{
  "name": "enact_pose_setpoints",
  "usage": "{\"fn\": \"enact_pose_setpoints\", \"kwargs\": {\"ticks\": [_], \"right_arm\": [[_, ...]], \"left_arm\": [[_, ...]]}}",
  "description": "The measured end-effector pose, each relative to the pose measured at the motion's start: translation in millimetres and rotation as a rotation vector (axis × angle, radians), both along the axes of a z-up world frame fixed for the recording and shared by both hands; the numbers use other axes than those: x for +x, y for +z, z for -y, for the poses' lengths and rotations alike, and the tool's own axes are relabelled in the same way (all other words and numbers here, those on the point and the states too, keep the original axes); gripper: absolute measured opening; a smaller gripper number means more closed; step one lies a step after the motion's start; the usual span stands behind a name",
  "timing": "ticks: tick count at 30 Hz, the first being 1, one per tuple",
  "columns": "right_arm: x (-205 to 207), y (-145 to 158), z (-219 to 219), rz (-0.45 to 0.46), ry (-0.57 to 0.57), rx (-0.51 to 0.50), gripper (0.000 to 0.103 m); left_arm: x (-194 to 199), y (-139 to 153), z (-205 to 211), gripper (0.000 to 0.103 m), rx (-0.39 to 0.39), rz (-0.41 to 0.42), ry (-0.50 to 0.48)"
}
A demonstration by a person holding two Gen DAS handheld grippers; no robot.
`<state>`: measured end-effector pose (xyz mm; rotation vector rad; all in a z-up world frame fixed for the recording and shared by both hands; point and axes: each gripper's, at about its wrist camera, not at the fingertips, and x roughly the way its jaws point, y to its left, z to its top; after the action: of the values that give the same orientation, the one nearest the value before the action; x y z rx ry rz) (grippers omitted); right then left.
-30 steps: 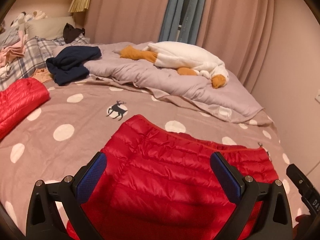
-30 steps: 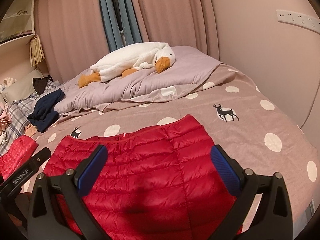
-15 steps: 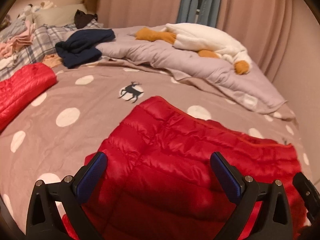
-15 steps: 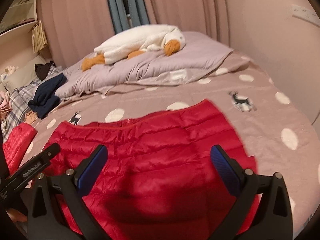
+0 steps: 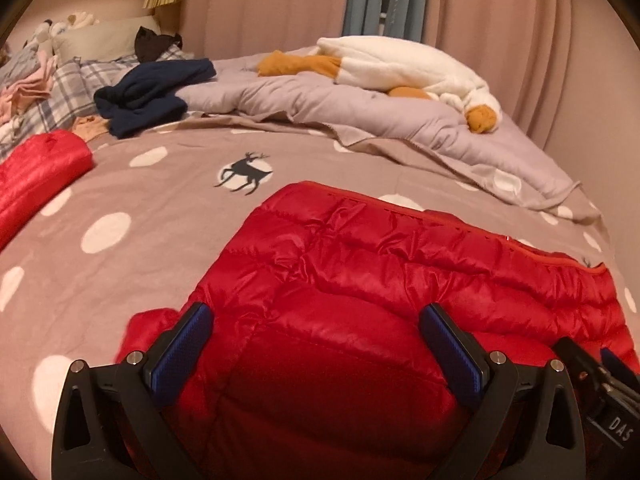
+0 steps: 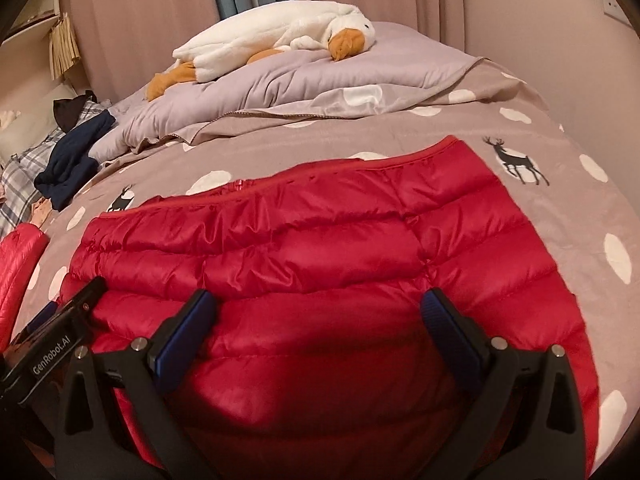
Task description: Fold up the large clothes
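A red quilted down jacket lies flat on the spotted bedspread, its zip edge facing the far side of the bed. My left gripper hovers low over the jacket's left part, open, nothing between its blue pads. In the right wrist view the same jacket fills the middle, and my right gripper hangs open over its near half. Each view catches the other gripper's body at its edge: the right one and the left one. A second red puffy piece lies at the left.
A lilac quilt with a white plush goose lies across the back of the bed. A navy garment, plaid bedding and pink clothes are piled at the far left. Curtains hang behind; a wall is at the right.
Both grippers have dropped lower and closer to the jacket, which now looks larger in both views. Both stay open.
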<state>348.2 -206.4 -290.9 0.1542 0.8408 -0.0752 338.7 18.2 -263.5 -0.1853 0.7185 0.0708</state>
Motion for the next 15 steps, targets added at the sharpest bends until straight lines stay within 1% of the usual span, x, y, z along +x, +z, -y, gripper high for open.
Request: {"fn": "enact_pose_setpoints", "kwargs": {"ticks": [3, 6, 10, 15], "right_arm": [[3.9, -10.4, -3.4, -0.012, 0.019, -0.033, 0.103], [7.2, -16.3, -8.4, -0.027, 0.033, -0.071, 0.103], [10.3, -20.4, -6.0, -0.031, 0.036, -0.072, 0.103], [7.3, -17.0, -5.8, -0.003, 0.032, -0.069, 0.103]], "left_arm": [[1.5, -3.7, -2.4, 0.102, -0.023, 0.001, -0.020], [0.4, -4.8, 0.6, 0.102, -0.002, 0.012, -0.022], [3.5, -7.4, 4.9, 0.102, 0.021, 0.002, -0.021], [2.2, -5.9, 2.0, 0.102, 0.005, 0.005, -0.022]]}}
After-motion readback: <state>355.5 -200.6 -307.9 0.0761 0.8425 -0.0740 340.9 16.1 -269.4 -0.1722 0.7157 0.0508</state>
